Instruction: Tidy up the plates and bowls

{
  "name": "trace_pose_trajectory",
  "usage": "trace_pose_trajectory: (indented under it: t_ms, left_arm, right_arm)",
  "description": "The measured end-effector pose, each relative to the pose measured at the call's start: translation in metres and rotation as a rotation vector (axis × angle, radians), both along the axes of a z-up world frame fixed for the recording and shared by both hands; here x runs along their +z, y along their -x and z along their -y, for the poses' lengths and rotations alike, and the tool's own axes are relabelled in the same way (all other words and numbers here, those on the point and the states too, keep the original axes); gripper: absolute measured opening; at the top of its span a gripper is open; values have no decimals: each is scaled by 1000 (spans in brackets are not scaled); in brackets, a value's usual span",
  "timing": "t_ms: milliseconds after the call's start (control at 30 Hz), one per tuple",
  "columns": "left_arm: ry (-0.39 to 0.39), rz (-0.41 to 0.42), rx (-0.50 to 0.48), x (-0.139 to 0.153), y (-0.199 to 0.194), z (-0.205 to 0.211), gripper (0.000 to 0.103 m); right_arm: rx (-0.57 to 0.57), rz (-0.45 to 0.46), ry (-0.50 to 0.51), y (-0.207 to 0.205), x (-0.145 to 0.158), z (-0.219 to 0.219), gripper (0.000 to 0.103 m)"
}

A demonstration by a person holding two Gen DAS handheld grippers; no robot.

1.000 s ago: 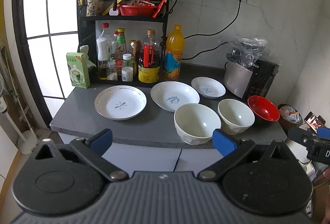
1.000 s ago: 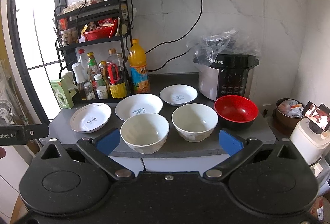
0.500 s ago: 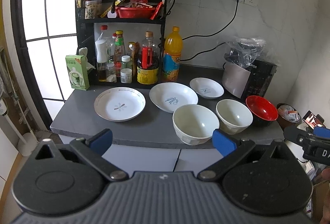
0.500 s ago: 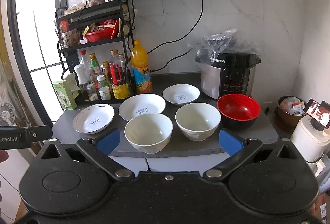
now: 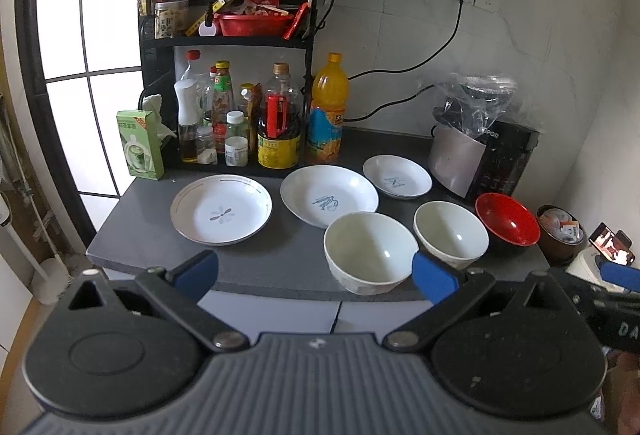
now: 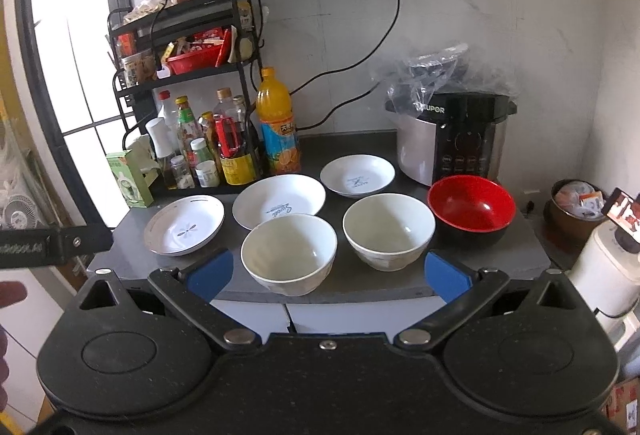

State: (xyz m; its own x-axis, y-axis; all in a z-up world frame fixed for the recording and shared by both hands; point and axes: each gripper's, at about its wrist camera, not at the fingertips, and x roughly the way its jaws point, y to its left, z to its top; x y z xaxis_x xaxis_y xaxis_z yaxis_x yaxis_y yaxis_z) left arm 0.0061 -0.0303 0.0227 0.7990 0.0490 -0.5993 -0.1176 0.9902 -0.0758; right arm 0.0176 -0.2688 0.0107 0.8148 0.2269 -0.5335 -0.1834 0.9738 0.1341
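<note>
Right wrist view: three bowls [image 6: 289, 253] and three plates [image 6: 185, 224] sit mid-frame on the table [image 6: 360, 285]. Both grippers' fingers [image 6: 210, 273] are wide apart, empty. Bowls look hard, slippery, breakable; pinch a rim.

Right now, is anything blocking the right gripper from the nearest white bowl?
Nothing visible. The right gripper is open, short of the counter edge, and the near white bowl sits at the front with open air between. The second white bowl stands beside it, apart.

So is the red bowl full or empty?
Empty. The red bowl sits upright on the counter, and its whole shiny red inside shows with nothing in it.
</note>
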Motion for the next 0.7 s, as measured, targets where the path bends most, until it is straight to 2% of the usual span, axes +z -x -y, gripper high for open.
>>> trace_pose_trajectory:
  t_ms: [100, 300, 567, 700]
  left_arm:
    - [-19, -4, 0, -1, -14, 0, 102]
    - [-8, -14, -22, -5, -39, -6, 102]
    - [-16, -33, -123, -22, -84, -14, 102]
    - [5, -52, -195, -35, -109, -22, 100]
  right_arm:
    - [8, -7, 5, -4, -1, 3, 103]
    - [2, -48, -2, -24, -5, 5, 103]
    - [-69, -74, -21, -54, -17, -4, 103]
    - [-116, -85, -10, -71, -23, -13, 103]
